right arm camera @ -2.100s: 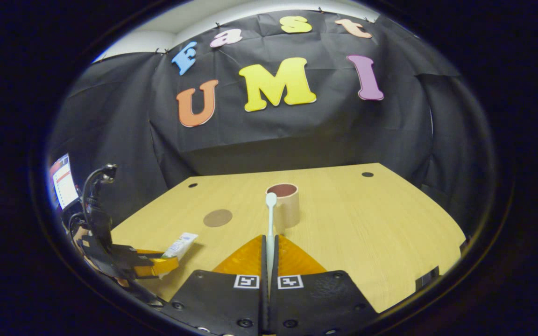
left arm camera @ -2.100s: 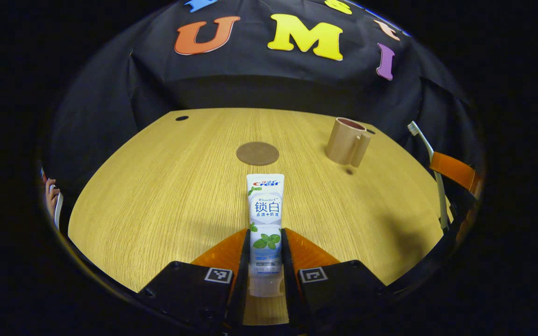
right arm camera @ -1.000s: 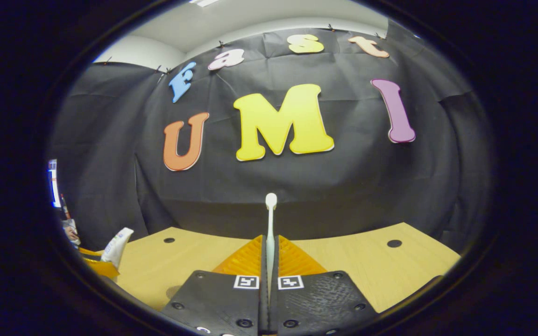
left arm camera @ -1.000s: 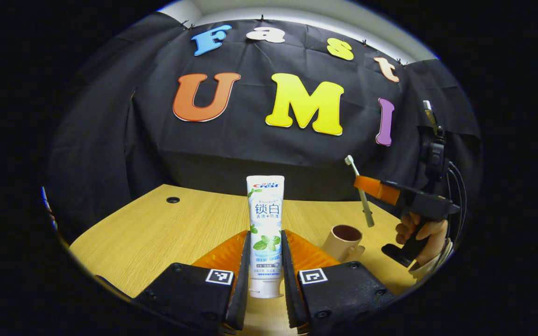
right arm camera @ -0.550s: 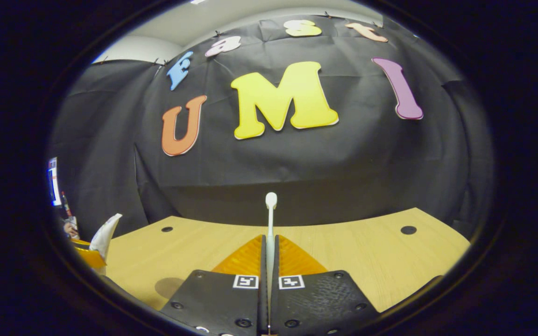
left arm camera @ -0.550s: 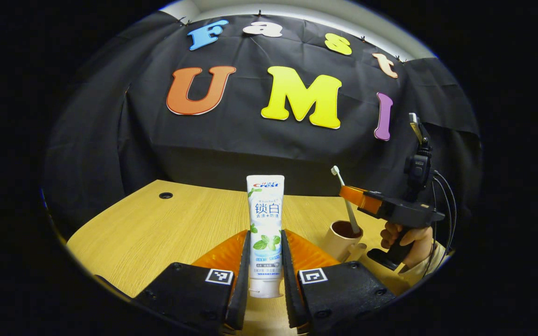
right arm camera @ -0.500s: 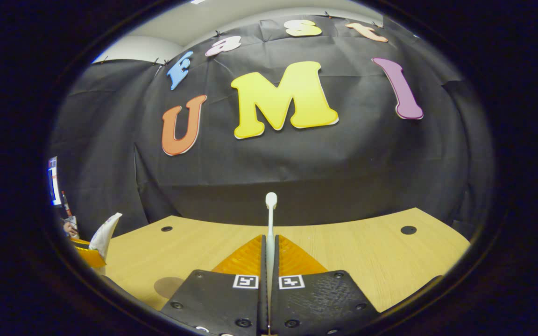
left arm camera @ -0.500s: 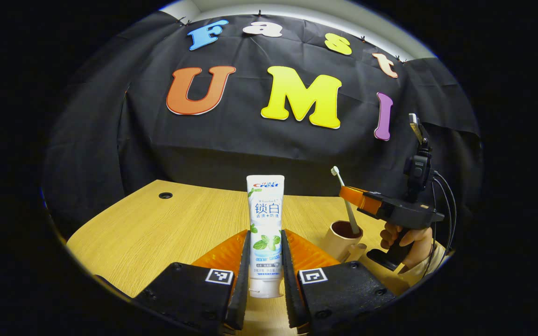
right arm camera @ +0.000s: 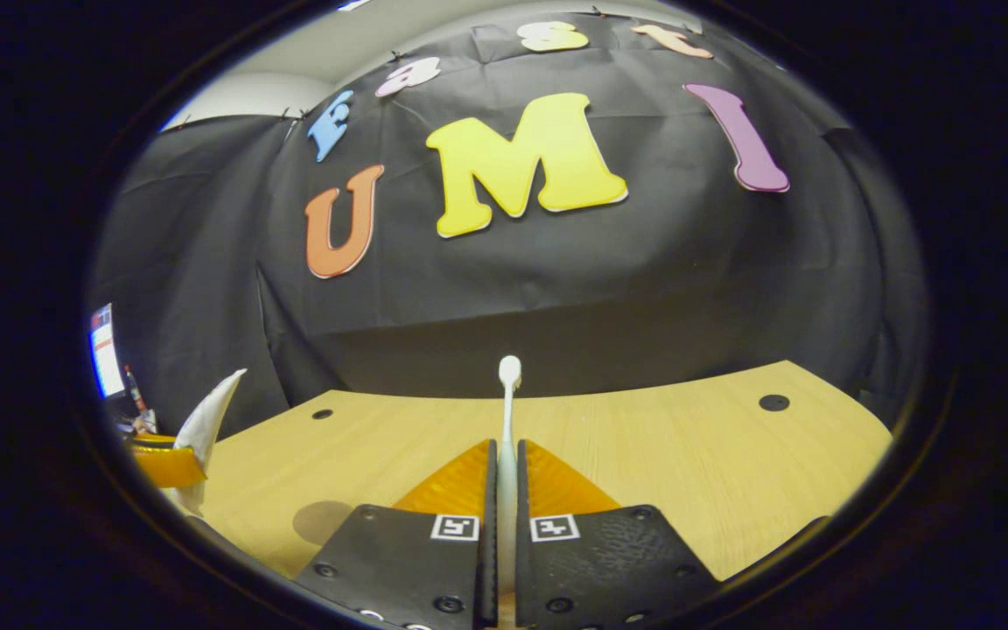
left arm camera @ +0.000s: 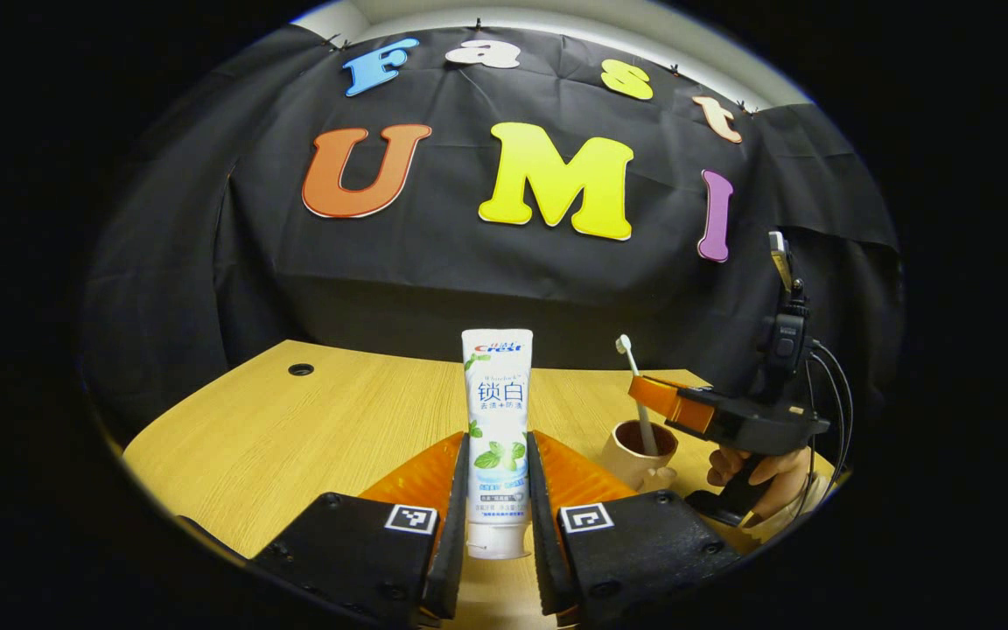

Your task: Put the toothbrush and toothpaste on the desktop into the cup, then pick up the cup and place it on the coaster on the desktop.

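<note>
Pinching the toothpaste (left arm camera: 496, 437) low on its tube, the left tongs (left arm camera: 497, 477) hold it upright w/ cap down, above the desk (left arm camera: 294, 429). Both orange fingers (left arm camera: 421, 477) press the tube's sides.

In the left gripper view, at approx 3 o'clock from the tube, the tan cup (left arm camera: 640, 455) stands on the desk w/ handle toward the camera. The toothbrush (left arm camera: 635, 394) stands in it, tilted, lower end inside the cup, bristle head up. The right tongs (left arm camera: 657, 395) are clamped on its handle just above the rim; a hand (left arm camera: 758, 472) holds the grip at approx 4 o'clock of the cup.

Right gripper view: right tongs (right arm camera: 507, 486) nearly closed, pinching the toothbrush (right arm camera: 508, 420), head at 12 o'clock. Toothpaste (right arm camera: 206, 420) and left tongs (right arm camera: 167, 464) sit at 9 o'clock. The coaster (right arm camera: 322, 521) lies flat on the desk (right arm camera: 688, 455) at approx 8 o'clock, well apart from the cup.
</note>
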The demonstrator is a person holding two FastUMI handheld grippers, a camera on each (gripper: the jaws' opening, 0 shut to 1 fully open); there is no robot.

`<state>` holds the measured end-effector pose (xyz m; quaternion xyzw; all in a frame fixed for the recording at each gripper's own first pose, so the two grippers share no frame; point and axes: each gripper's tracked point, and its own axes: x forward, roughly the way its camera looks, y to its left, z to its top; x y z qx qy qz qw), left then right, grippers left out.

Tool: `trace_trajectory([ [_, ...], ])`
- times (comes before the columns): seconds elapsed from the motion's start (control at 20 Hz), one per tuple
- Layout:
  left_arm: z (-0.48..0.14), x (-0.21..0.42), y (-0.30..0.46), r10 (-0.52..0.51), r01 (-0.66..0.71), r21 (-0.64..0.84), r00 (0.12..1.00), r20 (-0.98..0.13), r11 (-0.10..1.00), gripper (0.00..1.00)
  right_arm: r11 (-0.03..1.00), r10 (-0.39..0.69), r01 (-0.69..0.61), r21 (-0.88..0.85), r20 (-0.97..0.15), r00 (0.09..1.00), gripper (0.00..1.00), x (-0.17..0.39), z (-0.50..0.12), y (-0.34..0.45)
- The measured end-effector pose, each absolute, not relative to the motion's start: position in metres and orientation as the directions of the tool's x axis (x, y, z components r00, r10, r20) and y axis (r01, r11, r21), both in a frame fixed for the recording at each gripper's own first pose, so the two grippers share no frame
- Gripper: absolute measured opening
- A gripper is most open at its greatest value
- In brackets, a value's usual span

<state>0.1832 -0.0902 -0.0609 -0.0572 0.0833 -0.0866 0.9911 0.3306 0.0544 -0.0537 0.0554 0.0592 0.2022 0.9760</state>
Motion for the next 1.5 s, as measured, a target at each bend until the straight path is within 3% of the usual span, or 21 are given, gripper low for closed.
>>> trace_trajectory([
  [0.1,-0.057,0.189,-0.099,-0.19,0.173,-0.119,0.97,-0.151,0.978,0.37,0.901,0.424,-0.411,0.135,-0.085,0.902,0.26,0.322,-0.053,0.054],
  [0.15,-0.054,0.192,-0.105,-0.198,0.182,-0.122,0.969,-0.144,0.976,0.37,0.906,0.415,-0.404,0.126,-0.082,0.906,0.43,0.32,-0.053,0.048],
  [0.25,-0.046,0.199,-0.118,-0.213,0.198,-0.127,0.97,-0.12,0.972,0.37,0.909,0.408,-0.398,0.127,-0.062,0.911,0.46,0.311,-0.048,0.037],
  [0.3,-0.042,0.203,-0.125,-0.22,0.207,-0.125,0.969,-0.108,0.97,0.37,0.906,0.412,-0.402,0.13,-0.055,0.91,0.54,0.306,-0.047,0.032],
  [0.4,-0.037,0.213,-0.139,-0.243,0.231,-0.124,0.966,-0.09,0.965,0.37,0.915,0.391,-0.383,0.129,-0.045,0.919,0.81,0.298,-0.043,0.012],
  [0.45,-0.035,0.217,-0.149,-0.259,0.248,-0.13,0.962,-0.082,0.96,0.41,0.921,0.374,-0.366,0.131,-0.041,0.926,0.87,0.294,-0.041,0.001],
  [0.5,-0.032,0.221,-0.157,-0.278,0.267,-0.137,0.958,-0.069,0.954,0.37,0.928,0.355,-0.348,0.131,-0.031,0.934,0.96,0.29,-0.037,-0.01],
  [0.8,-0.031,0.245,-0.207,-0.377,0.37,-0.14,0.926,-0.026,0.918,0.37,0.971,0.226,-0.23,0.069,0.067,0.972,0.96,0.277,-0.034,-0.071],
  [0.85,-0.033,0.25,-0.213,-0.382,0.374,-0.142,0.924,-0.031,0.916,0.37,0.973,0.22,-0.223,0.066,0.045,0.974,1.0,0.276,-0.039,-0.074],
  [1.0,-0.032,0.256,-0.226,-0.404,0.398,-0.163,0.915,0.0,0.903,0.37,0.967,0.231,-0.234,0.099,0.044,0.972,0.97,0.278,-0.04,-0.073],
  [1.25,-0.032,0.265,-0.243,-0.444,0.442,-0.163,0.896,0.03,0.882,0.37,0.969,0.22,-0.212,0.125,-0.056,0.974,0.97,0.287,-0.064,-0.074],
  [1.5,-0.046,0.266,-0.25,-0.447,0.445,-0.127,0.894,0.013,0.886,0.37,0.962,0.22,-0.208,0.179,-0.051,0.974,0.96,0.288,-0.062,-0.08],
])
